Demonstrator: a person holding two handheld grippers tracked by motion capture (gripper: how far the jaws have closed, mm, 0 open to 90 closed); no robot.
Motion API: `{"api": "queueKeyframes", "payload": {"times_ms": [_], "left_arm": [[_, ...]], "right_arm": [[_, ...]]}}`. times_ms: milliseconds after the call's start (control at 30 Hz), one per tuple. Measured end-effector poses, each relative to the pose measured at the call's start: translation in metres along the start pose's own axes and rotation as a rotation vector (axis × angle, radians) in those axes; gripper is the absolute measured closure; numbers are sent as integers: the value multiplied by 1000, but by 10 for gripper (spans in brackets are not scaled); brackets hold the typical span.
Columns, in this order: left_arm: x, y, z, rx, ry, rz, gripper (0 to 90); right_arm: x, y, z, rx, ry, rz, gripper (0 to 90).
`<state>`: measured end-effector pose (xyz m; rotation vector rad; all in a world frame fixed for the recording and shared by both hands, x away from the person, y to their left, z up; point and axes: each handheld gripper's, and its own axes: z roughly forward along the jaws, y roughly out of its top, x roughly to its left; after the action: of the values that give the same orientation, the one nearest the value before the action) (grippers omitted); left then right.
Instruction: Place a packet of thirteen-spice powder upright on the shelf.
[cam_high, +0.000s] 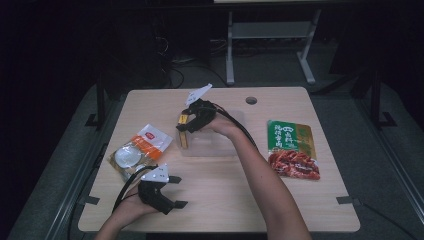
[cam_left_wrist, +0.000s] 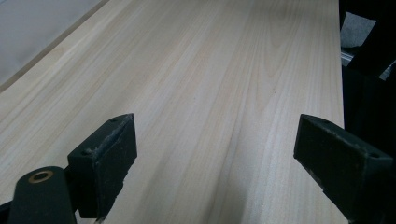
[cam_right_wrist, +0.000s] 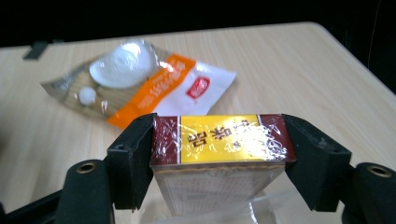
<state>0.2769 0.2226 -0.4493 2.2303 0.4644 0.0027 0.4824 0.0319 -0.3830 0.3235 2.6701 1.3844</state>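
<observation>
My right gripper (cam_high: 183, 125) is shut on a small box (cam_high: 183, 132) with a yellow and dark red top under clear film. In the right gripper view the two pads press the box (cam_right_wrist: 219, 140) from both sides, and the gripper (cam_right_wrist: 219, 136) holds it just over a clear plastic container (cam_right_wrist: 264, 209). That container (cam_high: 225, 150) stands at the middle of the wooden table (cam_high: 225, 200). My left gripper (cam_high: 178, 191) rests open near the front left of the table. Between its jaws (cam_left_wrist: 215, 140) there is only bare wood.
An orange and white snack bag (cam_high: 141, 146) with a clear window lies left of the container, and it shows beyond the box (cam_right_wrist: 140, 79) too. A green and red food packet (cam_high: 292, 148) lies to the right. A round hole (cam_high: 251, 100) sits near the far edge.
</observation>
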Motion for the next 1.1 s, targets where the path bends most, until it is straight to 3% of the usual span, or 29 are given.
{"api": "queueKeyframes", "payload": {"times_ms": [233, 367, 500, 667, 800, 833, 1100], "left_arm": [[1, 0, 1, 2, 2, 5, 126], [2, 0, 1, 4, 5, 6, 125], [3, -1, -1, 10, 5, 5, 125], [4, -1, -2, -13, -1, -14, 125], [4, -1, -1, -5, 5, -11, 126], [4, -1, 0, -7, 6, -8, 126], [3, -1, -1, 1, 25, 4, 134]], "right_arm": [[0, 0, -1, -6, -4, 11, 276], [0, 5, -16, -45, -22, 33, 261], [2, 3, -32, -48, -42, 40, 252], [12, -9, -56, -23, -42, 60, 245], [20, -20, -76, -16, -67, 73, 246], [24, -23, -80, -18, -71, 94, 250], [48, -50, -113, 31, -133, 74, 252]]}}
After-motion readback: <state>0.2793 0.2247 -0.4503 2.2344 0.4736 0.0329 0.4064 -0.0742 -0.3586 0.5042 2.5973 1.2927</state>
